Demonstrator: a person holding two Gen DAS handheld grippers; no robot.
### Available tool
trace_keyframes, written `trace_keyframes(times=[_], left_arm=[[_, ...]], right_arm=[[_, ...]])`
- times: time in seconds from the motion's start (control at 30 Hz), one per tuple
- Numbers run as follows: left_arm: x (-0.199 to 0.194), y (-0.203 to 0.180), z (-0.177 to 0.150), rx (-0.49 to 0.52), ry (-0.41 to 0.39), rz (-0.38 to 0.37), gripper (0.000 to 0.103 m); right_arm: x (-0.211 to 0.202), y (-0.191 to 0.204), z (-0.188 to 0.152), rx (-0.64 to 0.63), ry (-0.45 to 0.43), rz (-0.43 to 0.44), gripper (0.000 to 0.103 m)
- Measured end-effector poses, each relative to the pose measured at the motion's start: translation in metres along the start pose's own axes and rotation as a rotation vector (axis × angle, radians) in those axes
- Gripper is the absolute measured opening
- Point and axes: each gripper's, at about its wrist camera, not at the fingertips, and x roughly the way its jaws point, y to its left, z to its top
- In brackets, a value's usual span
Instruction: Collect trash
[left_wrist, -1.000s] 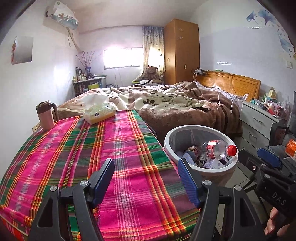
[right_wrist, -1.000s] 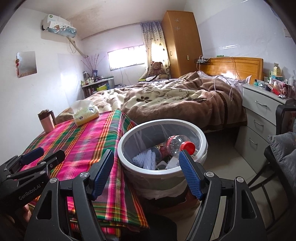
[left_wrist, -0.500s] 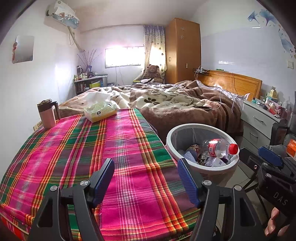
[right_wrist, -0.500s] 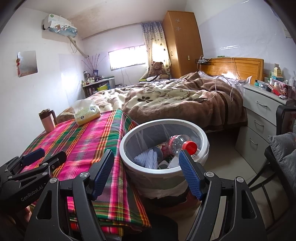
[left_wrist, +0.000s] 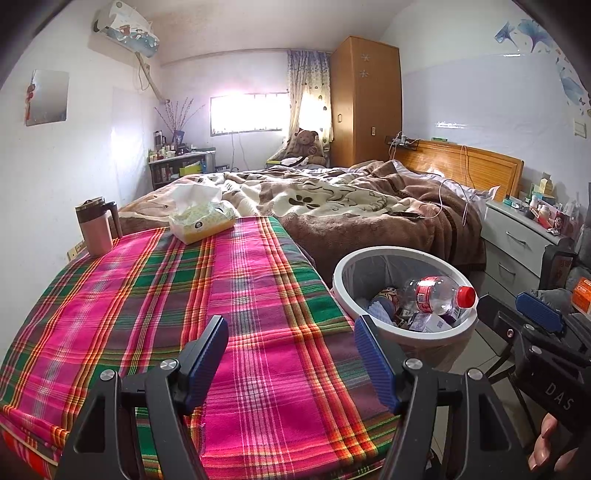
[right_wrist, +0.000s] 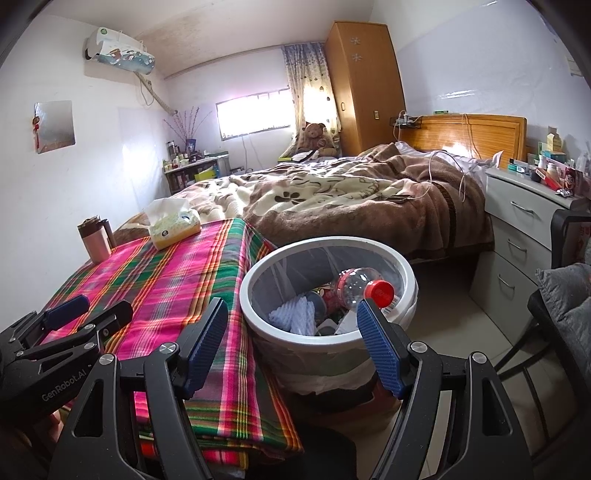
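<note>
A white round trash bin (left_wrist: 400, 334) (right_wrist: 255, 314) stands on the floor against the table's right edge. Inside lie a clear plastic bottle (left_wrist: 432, 297) (right_wrist: 354, 284) with a red cap, a white crumpled piece (right_wrist: 293, 314) and other scraps. My left gripper (left_wrist: 291, 356) hovers open over the near part of the plaid tablecloth (left_wrist: 155, 295), nothing between its fingers. My right gripper (right_wrist: 293, 343) hangs open and empty just in front of the bin. Each gripper appears at the edge of the other's view.
A tissue box (left_wrist: 201, 219) and a pink lidded mug (left_wrist: 96, 230) stand at the table's far end. Beyond lies a bed with a brown blanket (left_wrist: 351, 210). A white drawer unit (left_wrist: 517, 247) and a dark chair (right_wrist: 554, 306) are on the right.
</note>
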Motion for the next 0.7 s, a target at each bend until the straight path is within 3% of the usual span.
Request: trace_keyframes(times=[0.7], left_arm=[[-0.0025, 0.0022, 0.001, -0.001, -0.001, 0.006, 0.07]], right_arm=[[-0.0008, 0.0013, -0.0001, -0.006, 0.0, -0.001, 0.074]])
